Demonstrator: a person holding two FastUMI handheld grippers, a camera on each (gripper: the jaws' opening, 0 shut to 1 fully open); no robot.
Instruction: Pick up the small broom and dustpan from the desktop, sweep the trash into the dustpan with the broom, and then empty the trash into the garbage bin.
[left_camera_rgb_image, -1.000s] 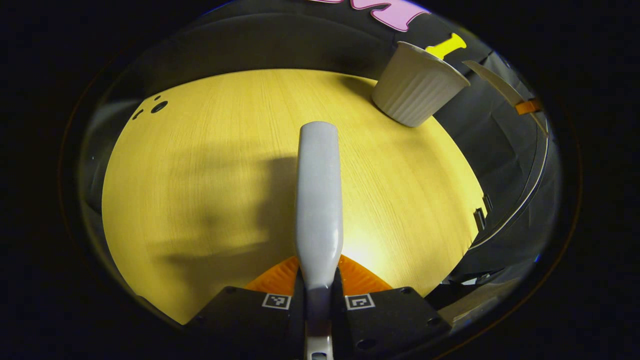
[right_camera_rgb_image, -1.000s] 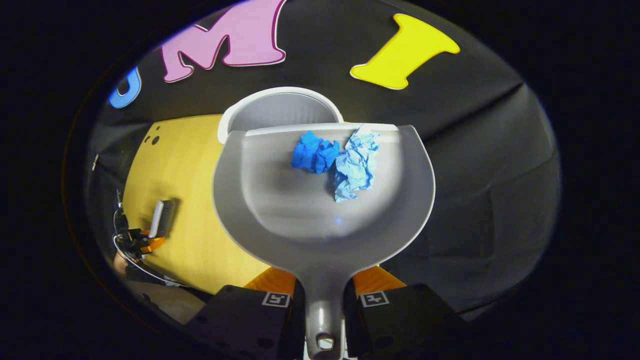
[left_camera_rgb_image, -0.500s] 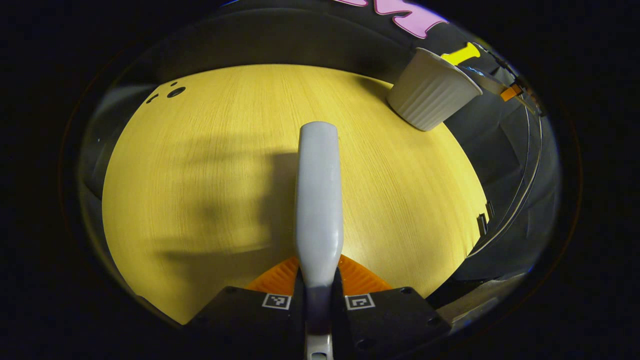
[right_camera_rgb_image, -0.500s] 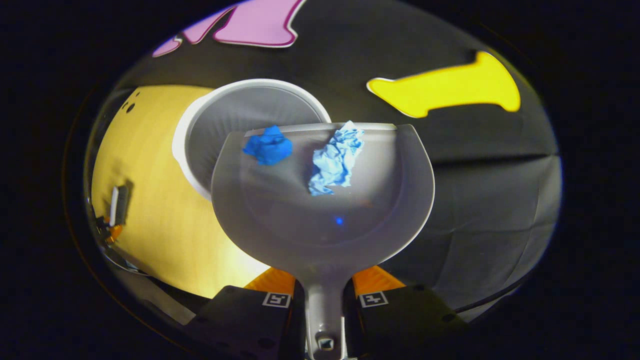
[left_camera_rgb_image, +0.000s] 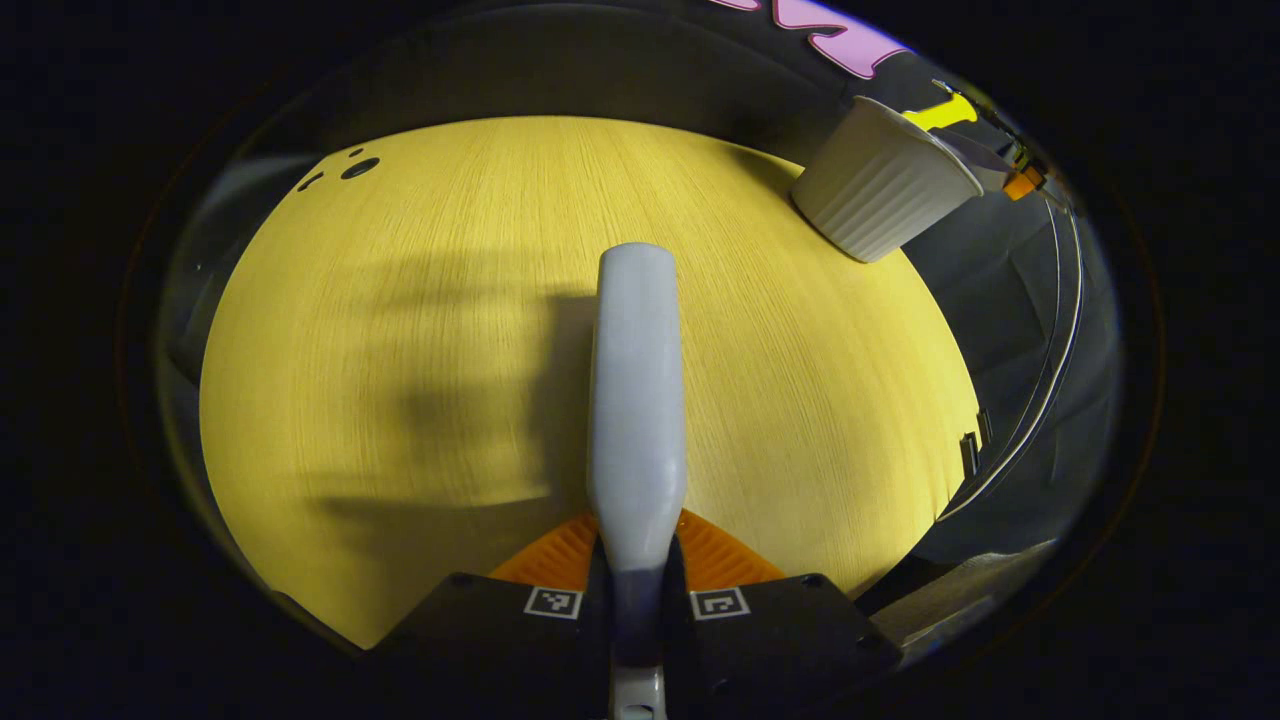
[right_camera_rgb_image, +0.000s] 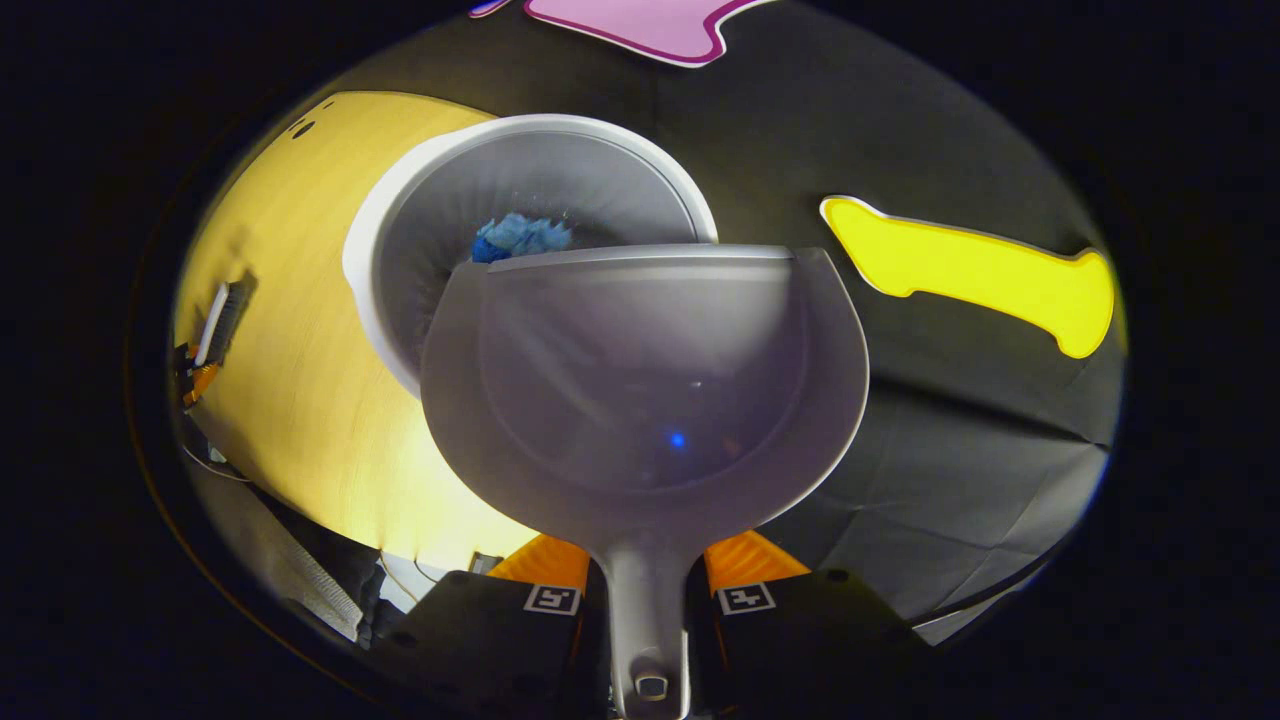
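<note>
The dustpan (right_camera_rgb_image: 645, 380), its handle clamped between the fingers of the right gripper (right_camera_rgb_image: 647, 610), tips forward with its front lip over the open mouth of the garbage bin (right_camera_rgb_image: 530, 215). Its scoop looks bare, and a blue wad of trash (right_camera_rgb_image: 520, 237) lies inside the bin just past that lip. The left gripper (left_camera_rgb_image: 637, 590) is closed on the handle of the small broom (left_camera_rgb_image: 637, 400), held above the desktop (left_camera_rgb_image: 400, 300) well away from the bin (left_camera_rgb_image: 880, 190), which stands at the table's far corner. The emptying step looks nearly finished. Next, I judge, the dustpan should be levelled and drawn back from the bin without knocking its rim.
</note>
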